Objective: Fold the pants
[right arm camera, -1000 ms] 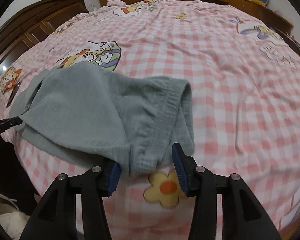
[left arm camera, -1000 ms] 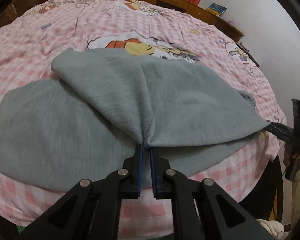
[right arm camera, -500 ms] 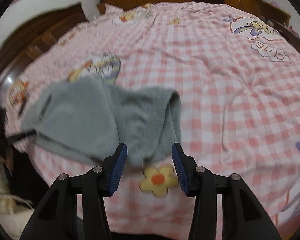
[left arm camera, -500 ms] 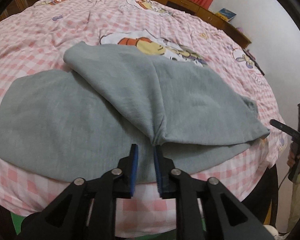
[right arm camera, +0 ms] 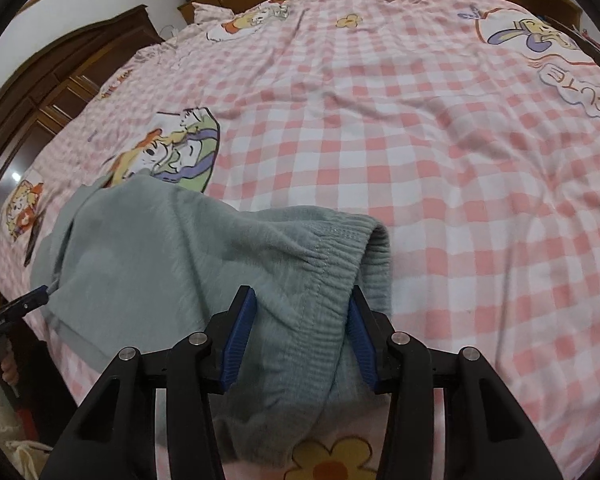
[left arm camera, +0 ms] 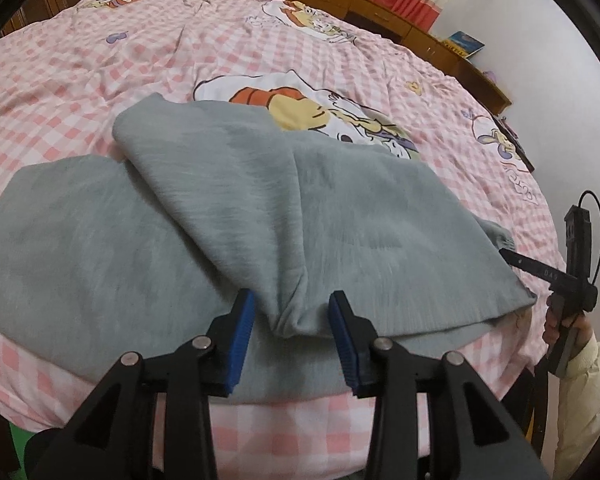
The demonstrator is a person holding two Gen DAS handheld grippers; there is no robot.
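Observation:
Grey pants (left arm camera: 228, 216) lie on the bed, one leg folded over the other. My left gripper (left arm camera: 292, 320) is open, its jaws on either side of a bunched fold at the pants' near edge. My right gripper (right arm camera: 302, 320) is open, its jaws straddling the ribbed waistband (right arm camera: 332, 248) at the other end of the pants (right arm camera: 148, 248). The right gripper also shows at the right edge of the left wrist view (left arm camera: 540, 268), by the waistband end. The left gripper's tip shows at the left edge of the right wrist view (right arm camera: 24, 300).
The bed has a pink checked sheet (left arm camera: 100, 64) with cartoon prints (right arm camera: 168, 152). Wooden cabinets (right arm camera: 52, 88) stand along the far side and a wooden ledge (left arm camera: 440, 40) with a book. The bed's near edge is just below both grippers.
My left gripper let go of the fold and opened wide. My right gripper moved forward, and its open jaws now straddle the waistband.

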